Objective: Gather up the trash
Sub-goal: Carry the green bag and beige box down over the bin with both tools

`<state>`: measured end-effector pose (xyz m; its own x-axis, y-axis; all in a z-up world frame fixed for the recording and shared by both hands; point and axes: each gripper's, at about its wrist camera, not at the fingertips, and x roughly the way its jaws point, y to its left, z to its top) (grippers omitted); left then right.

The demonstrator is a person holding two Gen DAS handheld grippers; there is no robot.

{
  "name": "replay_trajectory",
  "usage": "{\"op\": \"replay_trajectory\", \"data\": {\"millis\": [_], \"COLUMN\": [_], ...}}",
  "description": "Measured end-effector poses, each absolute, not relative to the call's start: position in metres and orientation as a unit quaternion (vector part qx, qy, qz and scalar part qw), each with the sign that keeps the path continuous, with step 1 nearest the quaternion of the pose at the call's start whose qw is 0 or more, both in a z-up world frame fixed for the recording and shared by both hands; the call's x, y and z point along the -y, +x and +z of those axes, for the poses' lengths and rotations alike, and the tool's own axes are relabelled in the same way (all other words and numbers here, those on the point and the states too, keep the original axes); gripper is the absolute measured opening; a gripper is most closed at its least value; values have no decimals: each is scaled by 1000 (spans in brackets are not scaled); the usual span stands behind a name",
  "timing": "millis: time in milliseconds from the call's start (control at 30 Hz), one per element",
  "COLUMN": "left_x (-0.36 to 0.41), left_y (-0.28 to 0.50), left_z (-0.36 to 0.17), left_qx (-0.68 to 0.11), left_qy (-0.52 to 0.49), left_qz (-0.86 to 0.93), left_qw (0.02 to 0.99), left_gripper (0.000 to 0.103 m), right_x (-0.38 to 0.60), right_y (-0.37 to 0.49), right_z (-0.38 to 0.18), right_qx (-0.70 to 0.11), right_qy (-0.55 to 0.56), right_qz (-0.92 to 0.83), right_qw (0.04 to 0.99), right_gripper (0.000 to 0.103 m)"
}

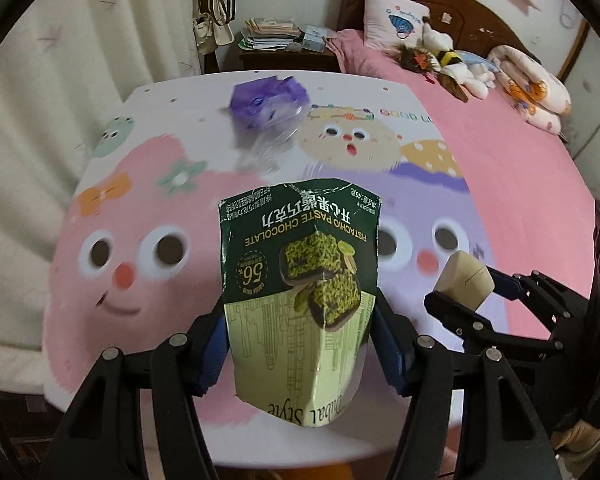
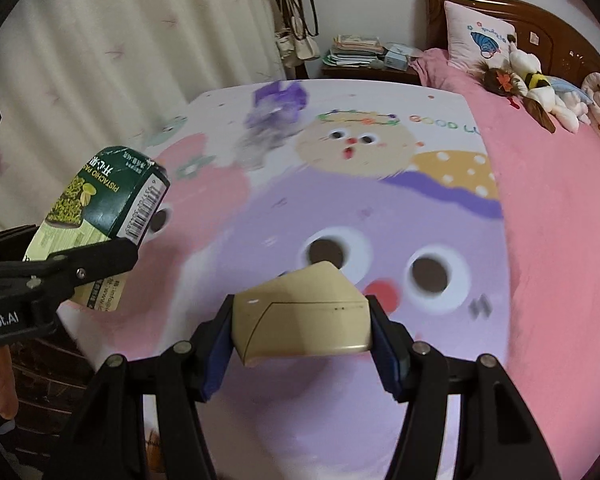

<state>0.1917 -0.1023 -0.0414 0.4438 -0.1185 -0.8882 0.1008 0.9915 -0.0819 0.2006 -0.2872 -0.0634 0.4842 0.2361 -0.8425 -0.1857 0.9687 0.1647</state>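
bedroom setting: a pink bed with a wooden headboard, a pillow and soft toys runs along the right, a curtain hangs on the left, and a cartoon-printed surface fills the middle of both views.

the left gripper holds a green chocolate box between its blue pads, torn end pointing away from the camera. the right gripper holds a beige carton, squeezed from both sides. both boxes hang clear above the surface. a purple wrapper with clear film lies near the far edge, blurred and not yet collected.

risks, as i judge them: the chocolate box is open, thin card and already dented, so the pads may crush it further or let it slide out if the hand swings hard. the beige carton is gripped near its rear half with its front sticking out, so a jolt could pivot it loose. the two grippers are near each other, and the right view shows the left gripper and its box just to the side, so the boxes could knock together. no bin shows in either view, so where the drop goes i cannot tell. the clear film on the purple wrapper looks light and slippery and may be hard to pinch.

pose: both grippers tilt steeply down toward the surface, side by side, left one a little ahead. a bit of the person shows at the lower left of the right view.
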Motion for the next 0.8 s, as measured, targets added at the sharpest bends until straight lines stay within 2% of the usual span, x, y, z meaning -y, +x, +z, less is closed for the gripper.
{"op": "replay_trajectory", "data": {"millis": [433,800], "left_x": [3,-18], "left_y": [42,-33], "left_z": [-53,-112], "left_qx": [-520,-587], "left_qy": [14,6], "left_qz": [-106,-127], "left_qw": [848,799], "left_gripper": [62,62], "right_x": [178,134], "right_y": [66,-7], "right_z": [-65,-120], "right_qx": [-507,-582], "right_qy": [57,34], "right_qz": [95,80], "right_qw": [855,808], "right_gripper": [61,61]}}
